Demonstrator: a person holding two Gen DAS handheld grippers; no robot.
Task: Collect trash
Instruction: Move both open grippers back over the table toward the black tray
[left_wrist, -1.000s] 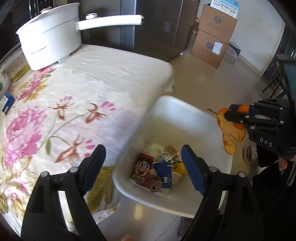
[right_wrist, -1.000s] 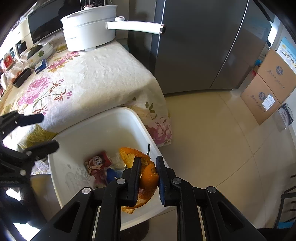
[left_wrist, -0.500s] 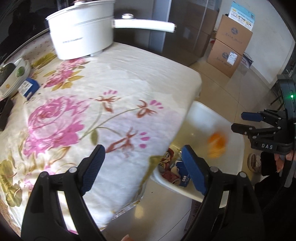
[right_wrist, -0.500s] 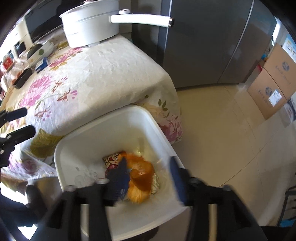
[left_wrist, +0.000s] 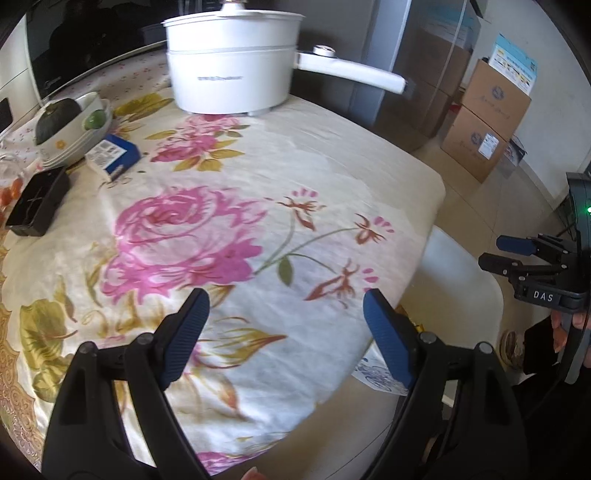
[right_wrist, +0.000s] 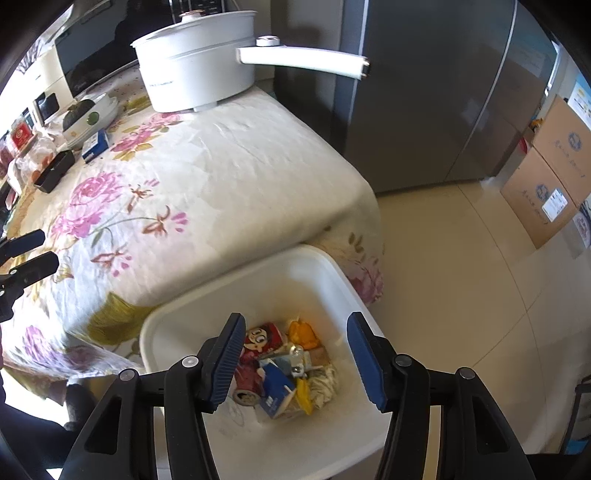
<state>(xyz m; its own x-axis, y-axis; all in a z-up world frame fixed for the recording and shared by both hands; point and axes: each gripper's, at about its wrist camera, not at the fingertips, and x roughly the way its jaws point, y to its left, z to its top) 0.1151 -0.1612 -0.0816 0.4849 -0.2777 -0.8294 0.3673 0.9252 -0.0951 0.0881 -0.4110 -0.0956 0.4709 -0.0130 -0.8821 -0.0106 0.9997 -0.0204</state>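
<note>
A white bin (right_wrist: 332, 273) stands on the floor against the table's corner. It holds an orange peel (right_wrist: 303, 332), a red wrapper with a cartoon face (right_wrist: 262, 338), a blue carton (right_wrist: 275, 384) and other scraps. My right gripper (right_wrist: 295, 321) hovers over the bin, open, with nothing between its blue pads. My left gripper (left_wrist: 284, 299) is open and empty above the flowered tablecloth (left_wrist: 221, 166), near the table's front edge. The left wrist view shows the bin's rim (left_wrist: 461, 280) past the table corner, with the right gripper (left_wrist: 498, 253) above it.
A white pot (left_wrist: 229, 62) with a long handle stands at the table's far end. A blue box (left_wrist: 114, 153), a black box (left_wrist: 37, 205) and stacked bowls with a dark squash (left_wrist: 74, 122) lie at the left. Cardboard boxes (left_wrist: 487, 122) and a grey fridge (right_wrist: 424, 92) stand beyond.
My right gripper opened and the orange peel dropped into the bin. My left gripper swung from over the bin to over the tablecloth.
</note>
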